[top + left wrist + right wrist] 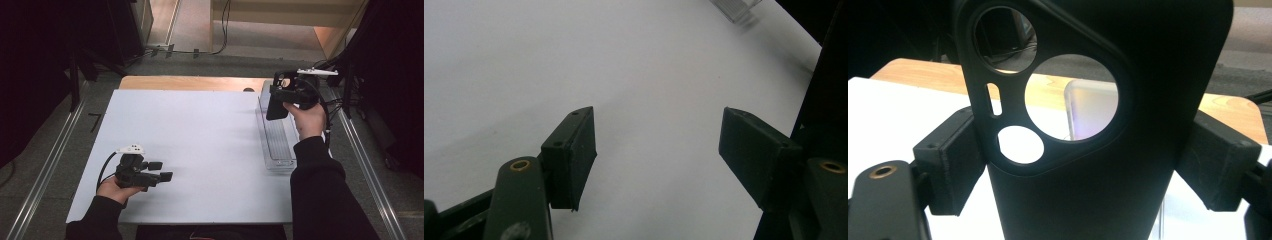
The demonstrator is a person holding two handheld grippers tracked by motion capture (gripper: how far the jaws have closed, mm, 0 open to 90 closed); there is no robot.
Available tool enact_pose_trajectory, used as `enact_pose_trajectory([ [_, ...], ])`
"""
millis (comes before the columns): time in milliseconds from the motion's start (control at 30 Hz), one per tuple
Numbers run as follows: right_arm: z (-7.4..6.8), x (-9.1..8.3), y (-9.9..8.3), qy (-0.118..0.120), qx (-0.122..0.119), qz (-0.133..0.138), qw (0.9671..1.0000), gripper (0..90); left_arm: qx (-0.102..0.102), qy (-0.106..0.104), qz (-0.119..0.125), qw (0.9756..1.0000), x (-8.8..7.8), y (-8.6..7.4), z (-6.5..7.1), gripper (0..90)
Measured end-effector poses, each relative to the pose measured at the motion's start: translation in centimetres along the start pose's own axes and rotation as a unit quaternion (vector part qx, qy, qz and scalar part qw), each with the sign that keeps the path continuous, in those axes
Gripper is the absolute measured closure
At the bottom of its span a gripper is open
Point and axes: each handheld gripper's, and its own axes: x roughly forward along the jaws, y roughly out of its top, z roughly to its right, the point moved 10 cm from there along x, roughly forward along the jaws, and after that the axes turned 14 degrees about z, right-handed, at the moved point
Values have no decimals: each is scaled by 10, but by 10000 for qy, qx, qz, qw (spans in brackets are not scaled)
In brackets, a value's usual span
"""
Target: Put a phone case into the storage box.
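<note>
A black phone case [276, 107] with round camera cut-outs hangs upright above the far end of a clear plastic tray [278, 147] at the table's right side. My right gripper [280, 93] is shut on it; in the right gripper view the two pads [950, 167] press the case [1158, 60] from both sides, and the tray [1093, 107] shows through the largest cut-out. My left gripper [161, 170] rests low over the white table [200, 130] near the front left. Its jaws stand open with nothing between them [656, 114].
A strip of wooden tabletop [190, 82] borders the white surface at the back. Metal rails [45, 170] run along both sides of the table. Black curtains stand to the left and right. A corner of the tray [736, 7] shows in the left gripper view.
</note>
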Motion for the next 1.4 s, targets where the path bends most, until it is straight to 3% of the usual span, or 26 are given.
enact_pose_trajectory([
  [333, 11, 27, 6, -223, 101, 87, 9997, 125, 0, 17, 15, 10000, 0, 0, 0, 312],
  [867, 28, 60, -23, -635, 196, -214, 9976, 124, -22, -11, 36, 10000, 0, 0, 0, 312],
  [1400, 28, 79, -47, -675, 86, -304, 9972, 119, 15, 48, -25, 10000, 1, -1, -2, 312],
])
